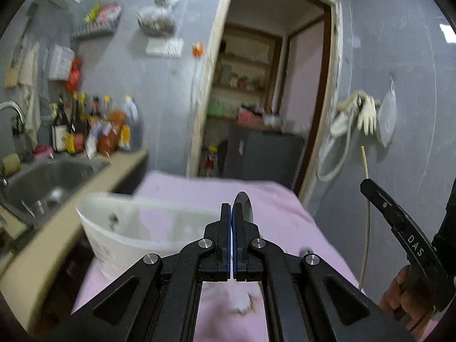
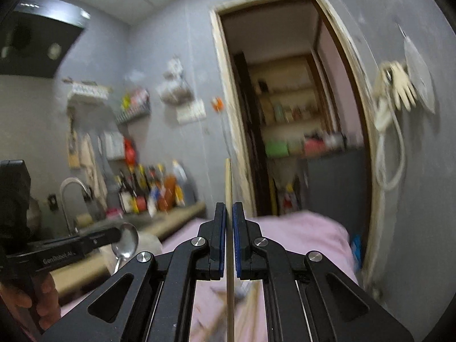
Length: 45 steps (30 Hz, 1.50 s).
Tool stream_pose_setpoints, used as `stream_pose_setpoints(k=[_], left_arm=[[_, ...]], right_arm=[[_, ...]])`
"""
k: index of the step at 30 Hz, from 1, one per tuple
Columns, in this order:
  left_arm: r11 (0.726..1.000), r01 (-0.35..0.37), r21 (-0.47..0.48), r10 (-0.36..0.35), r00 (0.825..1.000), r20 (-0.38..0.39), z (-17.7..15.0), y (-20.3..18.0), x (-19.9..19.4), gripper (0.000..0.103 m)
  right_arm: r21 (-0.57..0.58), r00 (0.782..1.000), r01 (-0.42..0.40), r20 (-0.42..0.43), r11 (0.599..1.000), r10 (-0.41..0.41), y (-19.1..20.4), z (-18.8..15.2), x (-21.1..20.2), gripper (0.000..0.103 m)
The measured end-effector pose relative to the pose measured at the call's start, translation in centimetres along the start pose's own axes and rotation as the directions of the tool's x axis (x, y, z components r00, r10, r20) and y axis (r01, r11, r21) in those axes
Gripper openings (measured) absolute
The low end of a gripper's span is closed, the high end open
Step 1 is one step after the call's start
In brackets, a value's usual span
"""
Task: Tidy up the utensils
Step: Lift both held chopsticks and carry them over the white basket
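Note:
My left gripper [image 1: 232, 209] is shut on a metal spoon [image 1: 243, 206] whose bowl sticks up past the fingertips; the spoon also shows in the right wrist view [image 2: 125, 242]. It is held above a pink cloth [image 1: 273, 208], just right of a white plastic tub [image 1: 119, 228]. My right gripper [image 2: 229, 208] is shut on a thin wooden chopstick [image 2: 228, 228] that stands upright; the chopstick also shows at the right of the left wrist view [image 1: 366, 213]. More wooden sticks [image 2: 248, 310] lie blurred on the cloth below.
A steel sink [image 1: 48, 182] with a tap [image 2: 72, 196] sits in the beige counter [image 1: 71, 228] at left, with several sauce bottles [image 1: 94, 128] behind. An open doorway [image 1: 270, 99] lies ahead. Gloves [image 1: 366, 114] hang on the right wall.

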<state>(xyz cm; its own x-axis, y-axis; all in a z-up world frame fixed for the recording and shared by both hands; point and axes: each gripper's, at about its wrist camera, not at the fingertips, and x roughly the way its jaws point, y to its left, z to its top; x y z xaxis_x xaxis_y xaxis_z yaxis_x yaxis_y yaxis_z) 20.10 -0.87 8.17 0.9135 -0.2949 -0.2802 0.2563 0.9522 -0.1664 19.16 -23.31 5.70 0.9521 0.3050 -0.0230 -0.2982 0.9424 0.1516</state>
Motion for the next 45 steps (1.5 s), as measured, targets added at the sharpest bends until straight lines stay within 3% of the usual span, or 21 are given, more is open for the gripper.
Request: stream_pose_setpoints(k=[3, 8, 12, 17, 20, 25, 28, 31, 36, 43, 45], left_arm=[[0.999, -0.045, 0.007, 0.044, 0.994, 0.096, 2.2, 1.2, -1.3, 0.000], [0.989, -0.151, -0.001, 0.147, 0.965, 0.219, 5.5, 4.5, -2.9, 0.000], [0.964, -0.264, -0.021, 0.258, 0.917, 0.304, 6.5, 7.1, -3.3, 0.000], [0.929, -0.355, -0.103, 0.369, 0.878, 0.305, 6.4, 11.1, -2.0, 0.000], [0.902, -0.412, -0.126, 0.431, 0.851, 0.301, 5.4, 12.9, -0.5, 0.000], [0.878, -0.456, -0.148, 0.479, 0.842, 0.246, 3.6, 14.9, 2.2, 0.000], [0.865, -0.486, -0.125, 0.501, 0.828, 0.250, 2.2, 14.6, 3.0, 0.000], [0.863, -0.497, -0.090, 0.502, 0.824, 0.263, 1.2, 14.1, 3.6, 0.000], [0.864, -0.502, -0.027, 0.490, 0.831, 0.264, -0.5, 13.0, 4.6, 0.000], [0.893, -0.451, -0.001, 0.441, 0.872, 0.213, -1.8, 12.9, 5.5, 0.000], [0.908, -0.419, 0.003, 0.410, 0.891, 0.195, -1.9, 13.0, 5.5, 0.000]], right_arm=[[-0.027, 0.996, -0.042, 0.079, 0.999, 0.044, 2.2, 1.7, 1.0, 0.003], [-0.034, 0.978, -0.094, 0.183, 0.995, 0.099, 5.2, 3.8, 3.4, 0.003], [0.024, 0.960, -0.119, 0.258, 0.993, 0.109, 7.1, 5.0, 5.4, 0.003], [0.075, 0.946, -0.125, 0.309, 0.989, 0.096, 9.0, 4.7, 8.2, 0.003], [0.092, 0.953, -0.116, 0.292, 0.989, 0.085, 9.6, 3.5, 9.9, 0.003], [0.081, 0.967, -0.075, 0.250, 0.994, 0.053, 9.8, 1.5, 11.5, 0.003], [0.064, 0.972, -0.049, 0.231, 0.997, 0.033, 9.9, 0.5, 12.0, 0.003], [0.040, 0.978, -0.023, 0.208, 0.999, 0.014, 9.9, -0.6, 12.2, 0.003], [0.022, 0.988, 0.017, 0.155, 1.000, -0.020, 10.0, -2.0, 12.6, 0.004], [0.037, 0.997, 0.021, 0.069, 0.999, -0.024, 9.3, -3.5, 12.6, 0.004], [0.039, 0.999, 0.018, 0.046, 0.999, -0.020, 9.1, -3.8, 12.6, 0.005]])
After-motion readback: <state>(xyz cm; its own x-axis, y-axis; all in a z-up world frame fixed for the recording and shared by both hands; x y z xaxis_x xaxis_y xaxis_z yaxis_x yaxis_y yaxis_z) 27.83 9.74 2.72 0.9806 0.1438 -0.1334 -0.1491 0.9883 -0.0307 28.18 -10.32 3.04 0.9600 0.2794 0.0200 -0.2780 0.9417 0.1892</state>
